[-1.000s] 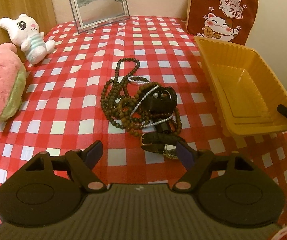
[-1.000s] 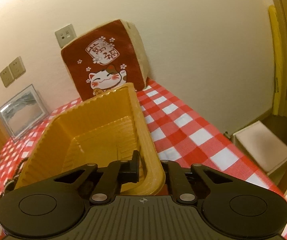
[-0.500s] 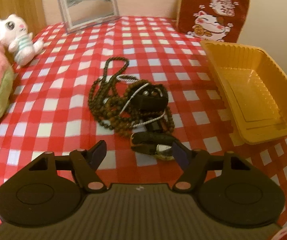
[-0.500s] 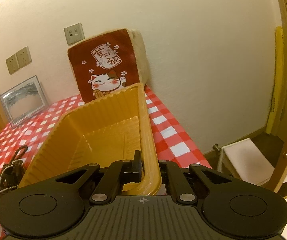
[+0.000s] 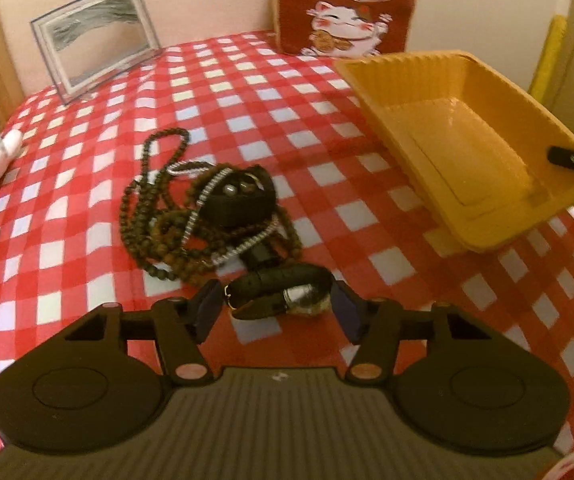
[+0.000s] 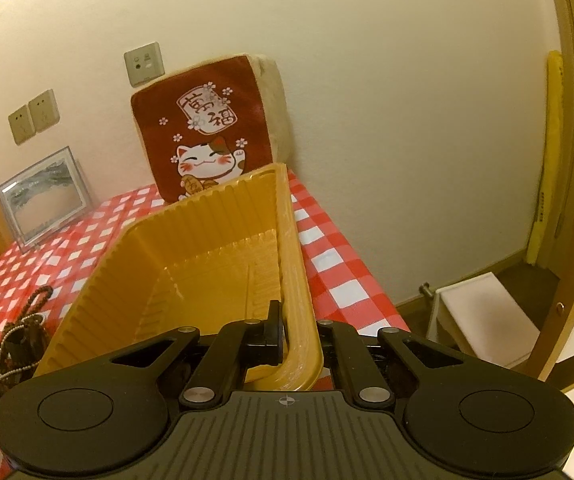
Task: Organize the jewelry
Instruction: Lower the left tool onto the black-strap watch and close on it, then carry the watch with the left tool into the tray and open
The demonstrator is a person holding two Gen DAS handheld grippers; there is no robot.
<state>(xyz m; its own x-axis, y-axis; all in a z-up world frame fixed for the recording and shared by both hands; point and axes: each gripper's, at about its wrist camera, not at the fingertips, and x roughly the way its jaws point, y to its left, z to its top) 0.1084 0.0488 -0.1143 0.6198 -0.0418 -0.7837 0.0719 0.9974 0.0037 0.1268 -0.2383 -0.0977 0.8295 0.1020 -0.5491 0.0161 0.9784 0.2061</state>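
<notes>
Lowered since the earlier frame, left gripper (image 5: 277, 312) brackets the watch (image 5: 279, 294) on the desk (image 5: 87, 208), jaws closing without contact, while right gripper (image 6: 299, 342), jaws clamped on the yellow tray (image 6: 207, 248), tilts its rim up, seemingly to receive jewelry.

A red-and-white checked tablecloth (image 5: 271, 92) fills the frame's middle, carrying dark brown bead necklaces (image 5: 155, 216), an orange-yellow ribbed tray (image 5: 419, 80) at right, and a dark red cat-print cushion (image 5: 343, 4) at top.
</notes>
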